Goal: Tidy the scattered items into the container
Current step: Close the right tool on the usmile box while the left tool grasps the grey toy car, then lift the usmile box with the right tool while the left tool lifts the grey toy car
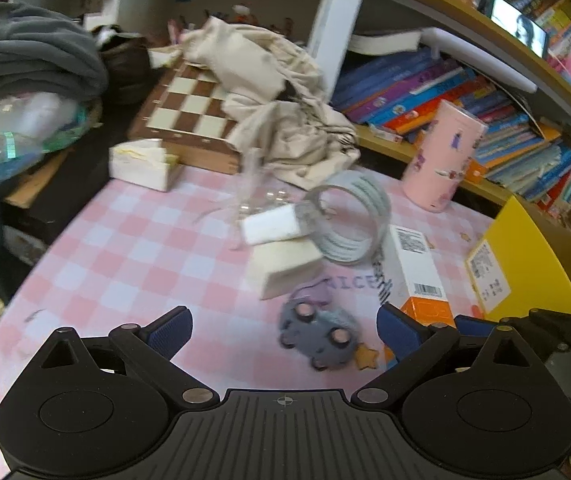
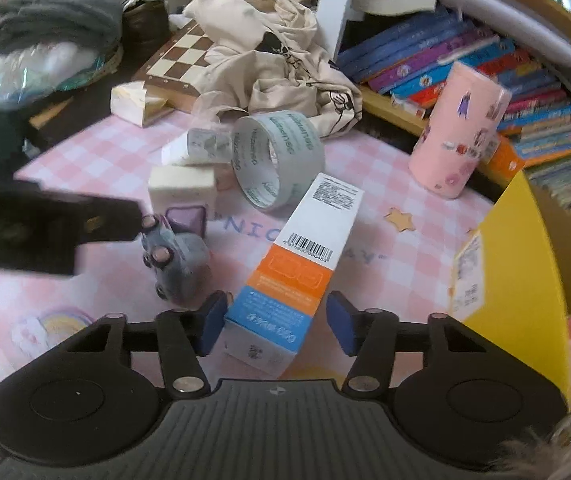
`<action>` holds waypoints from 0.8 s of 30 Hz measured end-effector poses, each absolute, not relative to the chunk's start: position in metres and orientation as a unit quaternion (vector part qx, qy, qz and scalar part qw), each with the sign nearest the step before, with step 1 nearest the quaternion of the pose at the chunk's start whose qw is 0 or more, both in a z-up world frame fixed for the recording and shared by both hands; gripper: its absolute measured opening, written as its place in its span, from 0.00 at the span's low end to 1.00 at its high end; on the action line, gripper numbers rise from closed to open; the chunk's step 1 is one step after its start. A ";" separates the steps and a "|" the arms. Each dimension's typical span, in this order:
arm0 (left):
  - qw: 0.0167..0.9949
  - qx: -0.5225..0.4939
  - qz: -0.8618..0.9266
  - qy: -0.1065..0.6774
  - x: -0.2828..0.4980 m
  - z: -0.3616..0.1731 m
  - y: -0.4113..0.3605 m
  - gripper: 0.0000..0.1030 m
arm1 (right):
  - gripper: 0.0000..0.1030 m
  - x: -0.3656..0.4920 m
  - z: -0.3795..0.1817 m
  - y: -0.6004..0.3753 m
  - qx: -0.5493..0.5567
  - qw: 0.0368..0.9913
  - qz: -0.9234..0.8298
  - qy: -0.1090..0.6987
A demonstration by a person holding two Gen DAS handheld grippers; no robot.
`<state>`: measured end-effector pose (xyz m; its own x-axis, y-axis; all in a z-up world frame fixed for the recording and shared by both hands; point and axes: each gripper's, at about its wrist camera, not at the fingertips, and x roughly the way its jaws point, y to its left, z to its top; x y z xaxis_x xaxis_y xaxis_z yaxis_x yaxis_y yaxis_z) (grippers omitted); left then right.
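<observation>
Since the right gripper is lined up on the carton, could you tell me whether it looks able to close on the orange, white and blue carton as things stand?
Probably yes: the right gripper is open, its pads straddle the near end of the carton, and nothing sits between them. The grey toy mouse lies clear to the left.

Soft, even daylight; motion blur throughout, with fisheye bending at the edges.

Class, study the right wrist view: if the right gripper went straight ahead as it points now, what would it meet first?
The right gripper would probably meet the orange, blue and white carton first; its near end already lies between the open jaws.
</observation>
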<state>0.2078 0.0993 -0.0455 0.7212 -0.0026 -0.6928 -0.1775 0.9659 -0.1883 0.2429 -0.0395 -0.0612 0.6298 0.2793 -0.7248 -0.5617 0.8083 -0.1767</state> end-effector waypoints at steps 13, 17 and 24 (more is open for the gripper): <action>0.914 -0.063 0.021 0.401 0.250 -0.076 0.067 0.69 | 0.42 0.244 -0.063 -0.063 -0.205 0.880 0.235 0.358; 0.913 -0.040 0.021 0.406 0.250 -0.082 0.064 0.60 | 0.42 0.250 -0.066 -0.063 -0.197 0.878 0.237 0.367; 0.913 -0.060 0.024 0.403 0.231 -0.076 0.081 0.60 | 0.64 0.263 -0.073 -0.050 -0.190 0.875 0.248 0.371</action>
<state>0.2314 0.0812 -0.0762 0.6748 -0.0037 -0.7380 -0.0923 0.9917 -0.0893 0.2628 -0.0503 -0.0727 0.6017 0.2924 -0.7432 -0.5742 0.8052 -0.1481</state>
